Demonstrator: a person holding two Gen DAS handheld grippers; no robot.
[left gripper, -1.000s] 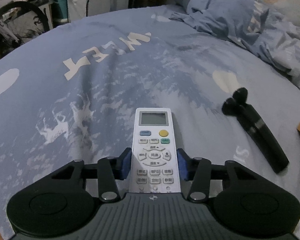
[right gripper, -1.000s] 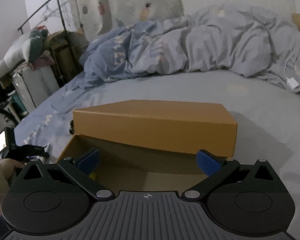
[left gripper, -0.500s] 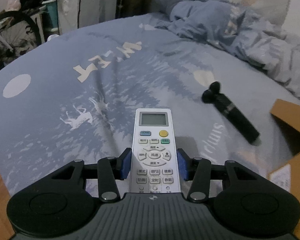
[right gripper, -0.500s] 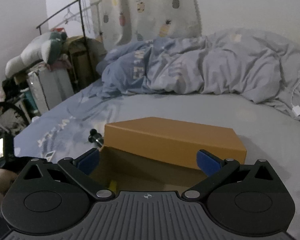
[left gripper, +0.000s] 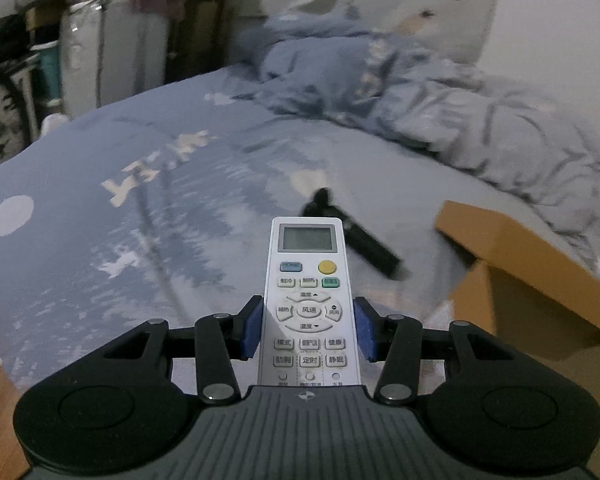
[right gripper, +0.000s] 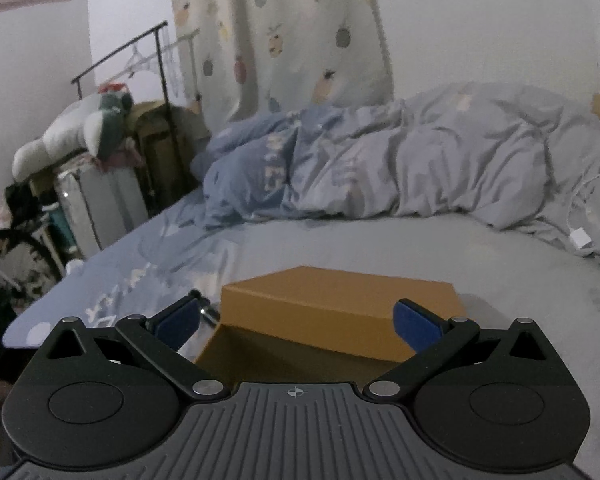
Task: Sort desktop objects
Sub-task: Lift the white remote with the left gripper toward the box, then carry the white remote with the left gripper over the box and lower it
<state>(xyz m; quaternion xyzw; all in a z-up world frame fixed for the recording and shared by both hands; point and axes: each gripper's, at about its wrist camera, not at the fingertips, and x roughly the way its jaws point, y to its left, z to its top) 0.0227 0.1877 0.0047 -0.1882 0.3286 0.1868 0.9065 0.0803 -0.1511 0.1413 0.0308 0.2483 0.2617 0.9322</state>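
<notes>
A white air-conditioner remote (left gripper: 309, 300) sits clamped between the blue pads (left gripper: 251, 332) of the left gripper (left gripper: 308, 330), its jaws closed on the remote's two long edges around the middle of the keypad. The remote points away toward 12 o'clock, display end forward, held above a blue printed bedsheet (left gripper: 100, 232). Just beyond its display, at about 1 o'clock, a black cylindrical gadget (left gripper: 356, 236) lies on the sheet, blurred; what it is cannot be told. At 3 o'clock from the remote stands an open brown cardboard box (left gripper: 532, 280), its lid raised. A rumpled grey-blue duvet (left gripper: 440, 120) fills the far side of the bed at 1 to 2 o'clock.

The right gripper (right gripper: 296, 324) hangs over the same cardboard box (right gripper: 340, 300), jaws spread wide and holding nothing, one blue pad at 9 o'clock and the other at 3 o'clock of the box's raised lid. The box interior beneath is in shadow and its contents cannot be made out. The tip of the black gadget (right gripper: 208, 313) shows just beside the box's left corner. Behind, the duvet (right gripper: 420, 168) lies heaped at 12 o'clock, with a patterned curtain (right gripper: 280, 32) above it and a white charger (right gripper: 580, 238) on the bed at 2 o'clock.
</notes>
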